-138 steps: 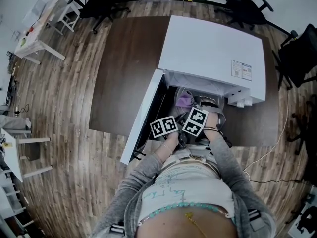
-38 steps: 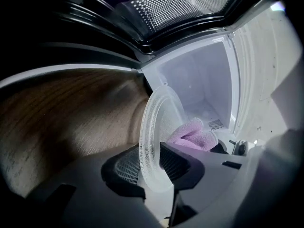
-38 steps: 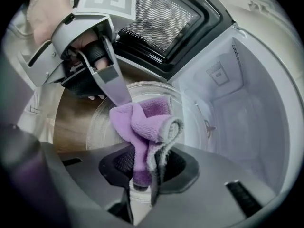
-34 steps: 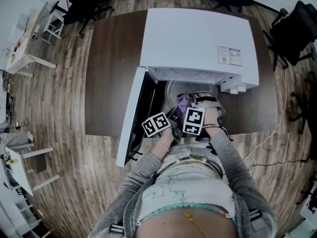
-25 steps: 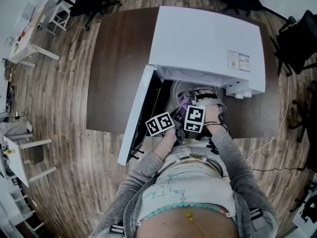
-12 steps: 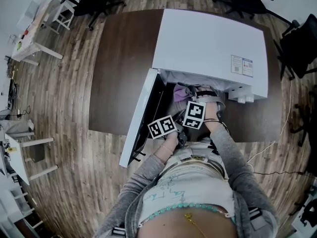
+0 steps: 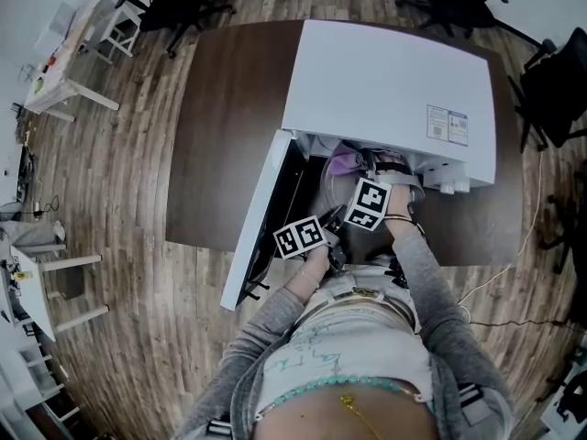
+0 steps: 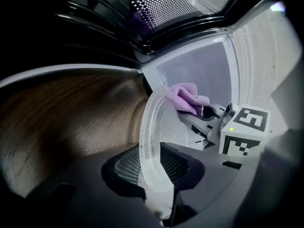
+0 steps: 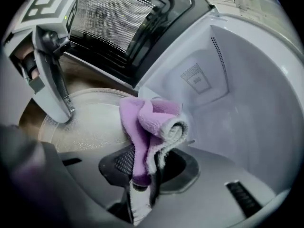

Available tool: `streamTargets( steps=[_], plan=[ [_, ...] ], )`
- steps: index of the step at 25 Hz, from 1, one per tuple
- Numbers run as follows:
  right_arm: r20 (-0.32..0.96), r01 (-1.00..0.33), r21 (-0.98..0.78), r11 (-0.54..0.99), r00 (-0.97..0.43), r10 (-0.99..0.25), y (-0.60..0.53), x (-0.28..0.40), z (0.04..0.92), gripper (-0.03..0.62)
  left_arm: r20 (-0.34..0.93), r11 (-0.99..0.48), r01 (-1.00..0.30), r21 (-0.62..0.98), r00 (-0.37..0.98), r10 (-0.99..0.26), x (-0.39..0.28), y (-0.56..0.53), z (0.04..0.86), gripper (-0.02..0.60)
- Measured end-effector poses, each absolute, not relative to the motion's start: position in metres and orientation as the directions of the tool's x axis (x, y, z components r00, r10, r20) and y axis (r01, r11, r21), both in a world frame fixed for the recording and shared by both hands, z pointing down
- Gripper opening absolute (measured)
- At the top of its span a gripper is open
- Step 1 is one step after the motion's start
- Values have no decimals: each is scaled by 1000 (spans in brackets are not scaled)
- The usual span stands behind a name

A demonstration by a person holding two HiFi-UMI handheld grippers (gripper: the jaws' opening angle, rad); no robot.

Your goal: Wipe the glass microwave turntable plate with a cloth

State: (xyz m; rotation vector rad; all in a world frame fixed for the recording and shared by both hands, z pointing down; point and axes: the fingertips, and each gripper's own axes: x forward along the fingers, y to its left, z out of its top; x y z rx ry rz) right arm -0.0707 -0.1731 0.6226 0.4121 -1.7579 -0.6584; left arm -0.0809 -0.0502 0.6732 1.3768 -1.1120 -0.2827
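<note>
The glass turntable plate [image 9: 90, 122] is held at the mouth of the open microwave [image 7: 385, 90], which stands on the dark tabletop [image 7: 225, 126] with its door [image 7: 261, 214] swung out toward 7 o'clock. The plate's rim is pinched by the left tongs [image 8: 154, 170] at about 10 o'clock on the glass in the right gripper view. A fold of the purple cloth [image 9: 147, 120] is clamped in the right tongs [image 9: 142, 172], and the bunched wad is carried over the plate's 3 o'clock edge, close to the white cavity wall. Firm contact with the glass cannot be confirmed. Danger is judged to lie in that single rim grip. If the cloth is pressed down hard on the far side, the plate could be levered out of the left tongs and dropped. The glass could also be knocked against the cavity frame. A dragged stroke might tug the cloth free too.
</note>
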Motion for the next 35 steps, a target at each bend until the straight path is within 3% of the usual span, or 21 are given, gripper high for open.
streamTargets(
  steps=[17, 35],
  plan=[
    [738, -98, 638, 764, -208, -642, -188, -26, 618, 114, 462, 253, -433, 865, 494, -737, -83, -49, 673, 106],
    [753, -155, 630, 761, -121, -647, -172, 24, 624, 114, 465, 256, -432, 865, 493, -735, -84, -49, 672, 106]
  ],
)
